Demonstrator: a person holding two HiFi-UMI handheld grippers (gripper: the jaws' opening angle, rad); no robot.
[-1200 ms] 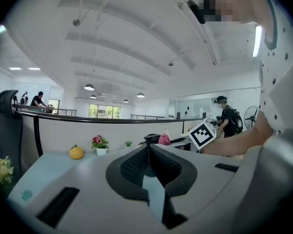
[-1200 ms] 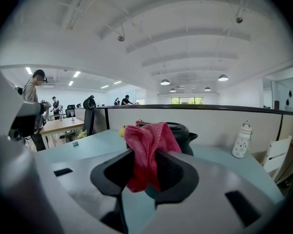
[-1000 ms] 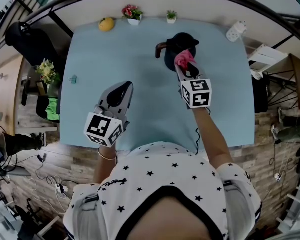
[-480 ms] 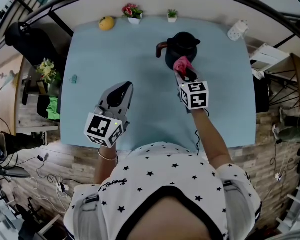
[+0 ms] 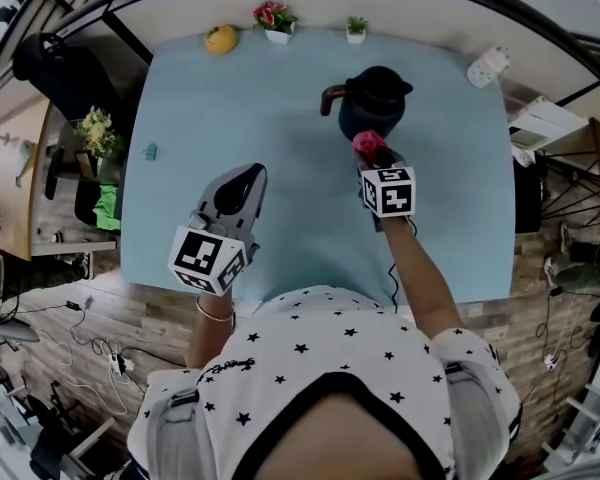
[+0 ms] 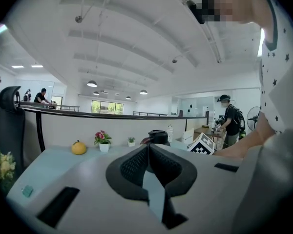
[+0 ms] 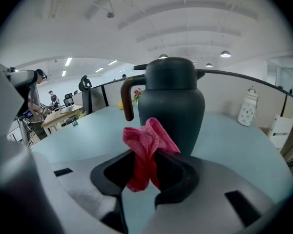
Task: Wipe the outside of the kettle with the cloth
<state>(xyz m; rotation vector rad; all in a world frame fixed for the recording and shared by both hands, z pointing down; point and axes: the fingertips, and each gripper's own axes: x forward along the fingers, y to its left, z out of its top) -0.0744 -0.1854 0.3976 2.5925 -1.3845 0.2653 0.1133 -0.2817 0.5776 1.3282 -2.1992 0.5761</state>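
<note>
A dark kettle (image 5: 373,103) with a brown handle stands upright on the pale blue table (image 5: 280,128), toward the far right. My right gripper (image 5: 372,155) is shut on a pink cloth (image 5: 368,145), whose bunched end is at the kettle's near side. In the right gripper view the cloth (image 7: 146,147) sticks up between the jaws just in front of the kettle (image 7: 171,106); whether it touches I cannot tell. My left gripper (image 5: 242,180) hovers over the table's near left part, shut with nothing in it. In the left gripper view the kettle (image 6: 156,137) peeks over the jaws.
Along the table's far edge sit a yellow fruit (image 5: 220,39), a pot of red flowers (image 5: 276,19) and a small green plant (image 5: 356,29). A white lantern-like object (image 5: 487,66) stands at the far right corner. A small teal clip (image 5: 151,152) lies near the left edge.
My right gripper with the cloth has drawn back slightly from the kettle's upper side to lower on its near side. The left gripper has stayed put.
</note>
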